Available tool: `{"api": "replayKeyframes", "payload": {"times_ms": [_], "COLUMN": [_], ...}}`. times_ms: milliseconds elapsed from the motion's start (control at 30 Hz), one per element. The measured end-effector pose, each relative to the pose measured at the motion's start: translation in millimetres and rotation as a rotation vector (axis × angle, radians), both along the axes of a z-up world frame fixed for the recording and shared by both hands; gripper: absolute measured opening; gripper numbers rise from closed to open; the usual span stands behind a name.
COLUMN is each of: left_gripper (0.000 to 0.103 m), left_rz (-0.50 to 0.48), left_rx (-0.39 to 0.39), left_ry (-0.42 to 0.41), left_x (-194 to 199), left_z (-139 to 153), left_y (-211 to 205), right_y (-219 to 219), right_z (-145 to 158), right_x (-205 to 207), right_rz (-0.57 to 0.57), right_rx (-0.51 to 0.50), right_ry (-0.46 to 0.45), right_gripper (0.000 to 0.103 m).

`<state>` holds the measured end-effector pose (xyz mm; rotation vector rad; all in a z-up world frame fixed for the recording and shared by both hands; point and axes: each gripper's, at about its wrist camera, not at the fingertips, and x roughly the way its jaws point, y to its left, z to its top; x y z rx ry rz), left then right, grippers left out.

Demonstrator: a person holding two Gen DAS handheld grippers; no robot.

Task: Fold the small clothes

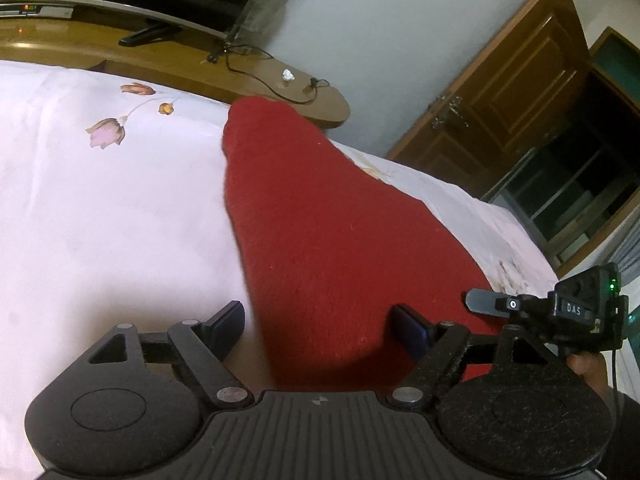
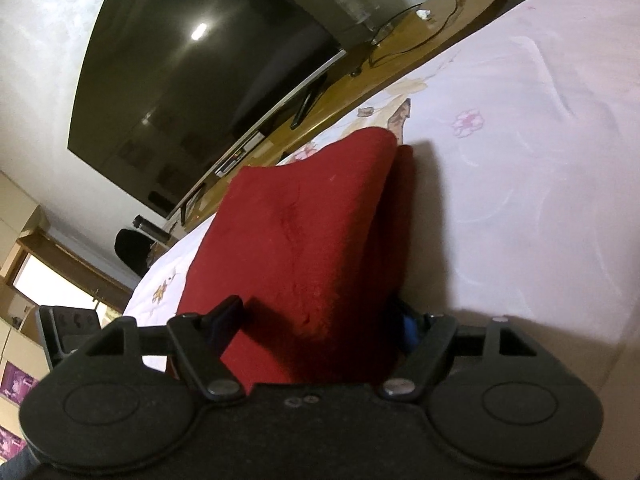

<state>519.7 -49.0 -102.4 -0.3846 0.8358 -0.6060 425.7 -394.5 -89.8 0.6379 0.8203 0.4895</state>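
A red cloth [image 1: 320,240] lies on the bed [image 1: 100,220], partly doubled over. The left gripper [image 1: 320,328] and the right gripper [image 2: 316,320] each hover with fingers spread wide either side of the cloth's near edge, not pinching it.

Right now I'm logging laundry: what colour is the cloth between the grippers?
Deep red, plain fuzzy fabric cloth; the left wrist view shows it best.
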Motion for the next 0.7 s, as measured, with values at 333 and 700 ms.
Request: {"api": "replayKeyframes", "payload": {"times_ms": [333,700], "left_gripper": [0.079,0.043], "left_rz": [-0.012,0.001], "left_rx": [-0.019,-0.106], "left_ry": [0.008,-0.049], "left_x": [9,-3], "left_z": [0,9], "left_y": [-12,-2], "right_y": [-11,18], "right_z": [-7,10], "right_x": [3,-10], "right_rz": [0.029,-0.004], "right_rx": [0.069,-0.006], "right_ry": [0.035,-0.091], "right_gripper": [0.056,0.039]}}
